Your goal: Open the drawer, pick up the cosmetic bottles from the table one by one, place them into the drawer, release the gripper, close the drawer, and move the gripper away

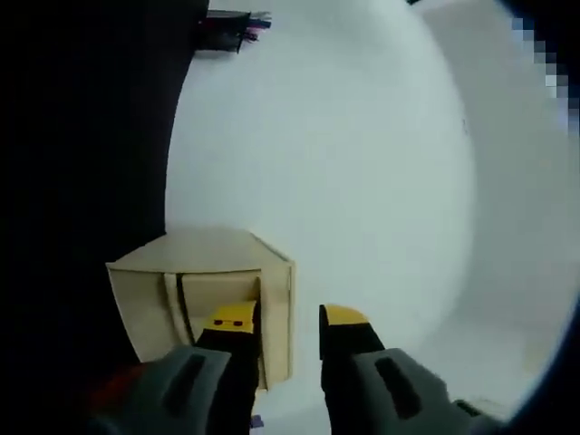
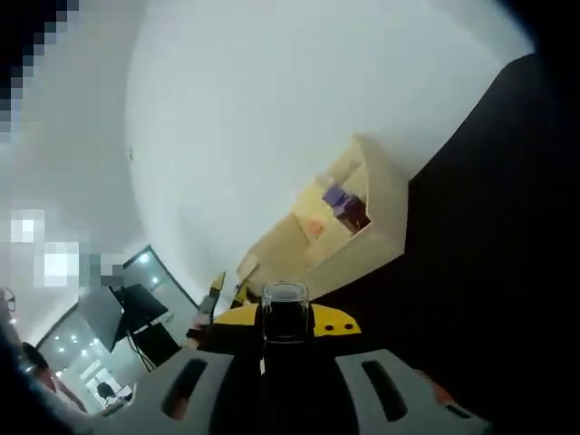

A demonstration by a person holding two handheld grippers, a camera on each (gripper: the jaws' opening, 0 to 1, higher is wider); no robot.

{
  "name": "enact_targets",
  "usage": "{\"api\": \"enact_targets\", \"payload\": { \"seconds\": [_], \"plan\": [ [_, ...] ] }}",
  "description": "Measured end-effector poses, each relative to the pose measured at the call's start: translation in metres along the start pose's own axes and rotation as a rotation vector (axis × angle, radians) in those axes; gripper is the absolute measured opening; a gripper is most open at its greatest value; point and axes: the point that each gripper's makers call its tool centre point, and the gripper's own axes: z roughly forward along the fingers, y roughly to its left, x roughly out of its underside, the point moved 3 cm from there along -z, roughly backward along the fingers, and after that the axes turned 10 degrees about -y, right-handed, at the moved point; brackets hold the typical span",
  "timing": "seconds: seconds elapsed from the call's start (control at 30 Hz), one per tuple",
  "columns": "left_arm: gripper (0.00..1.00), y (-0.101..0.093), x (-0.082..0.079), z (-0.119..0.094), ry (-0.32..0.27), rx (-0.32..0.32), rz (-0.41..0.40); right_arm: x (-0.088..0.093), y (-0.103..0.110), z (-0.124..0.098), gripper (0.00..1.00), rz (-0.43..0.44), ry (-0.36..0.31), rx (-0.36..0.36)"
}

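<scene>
Left gripper view: my left gripper (image 1: 288, 324) has its yellow-tipped jaws standing apart, with clear white background showing in the gap and nothing between them. Just beyond the left jaw tip sits the small wooden drawer unit (image 1: 204, 290), pale beige, seen from above and at an angle. Its flat top panel is visible, and the front shows a dark vertical slit beside a lighter panel. From this view I cannot tell how far the drawer is pulled out. The unit rests on a dark tabletop (image 1: 82, 227), close to the edge where the dark surface meets the white wall (image 1: 344, 154) behind.

Right gripper view: my right gripper (image 2: 285, 322) is clamped on a cosmetic bottle (image 2: 285, 313). The bottle is dark with a clear, glassy cap, held upright between the yellow jaw tips and touching both. This view is strongly rolled. The drawer unit (image 2: 335, 227) appears ahead of the bottle, up and to the right, well apart from the jaws. An open compartment on it faces the camera, with a purple item (image 2: 337, 198) and something pinkish inside; both are too small to identify. The dark tabletop (image 2: 489, 254) fills the right side of this view. At lower left, the other gripper's yellow tips (image 2: 217, 288) are in view, near a black stand (image 2: 136, 313) with equipment on it.
</scene>
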Motion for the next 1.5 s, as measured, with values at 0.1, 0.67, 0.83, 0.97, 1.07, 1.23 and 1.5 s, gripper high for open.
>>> {"api": "enact_targets", "payload": {
  "seconds": [0.1, 0.67, 0.83, 0.97, 1.07, 1.23, 1.5],
  "plan": [
    [0.24, -0.001, 0.002, -0.004, -0.001, -0.012, -0.007, 0.001, 0.000, 0.000, 0.16, 0.000, 0.000, 0.001],
    [0.08, -0.001, 0.004, -0.025, 0.021, -0.112, 0.049, 0.003, 0.001, -0.002, 0.16, -0.007, 0.000, 0.001],
    [0.08, -0.003, 0.004, -0.034, 0.027, -0.116, 0.055, 0.003, 0.001, -0.002, 0.16, -0.001, 0.001, -0.001],
    [0.08, -0.008, 0.006, -0.044, 0.025, -0.108, 0.073, 0.003, 0.001, -0.002, 0.16, 0.003, 0.002, -0.001],
    [0.08, -0.013, 0.008, -0.055, 0.028, -0.112, 0.076, 0.003, 0.001, -0.002, 0.16, 0.006, 0.003, -0.002],
    [0.08, -0.016, 0.003, -0.062, 0.035, -0.121, 0.070, 0.004, 0.001, -0.002, 0.16, 0.008, 0.003, -0.002],
    [0.08, -0.022, -0.006, -0.070, 0.042, -0.133, 0.098, 0.003, 0.000, -0.001, 0.16, 0.010, 0.002, -0.002]
  ]
}}
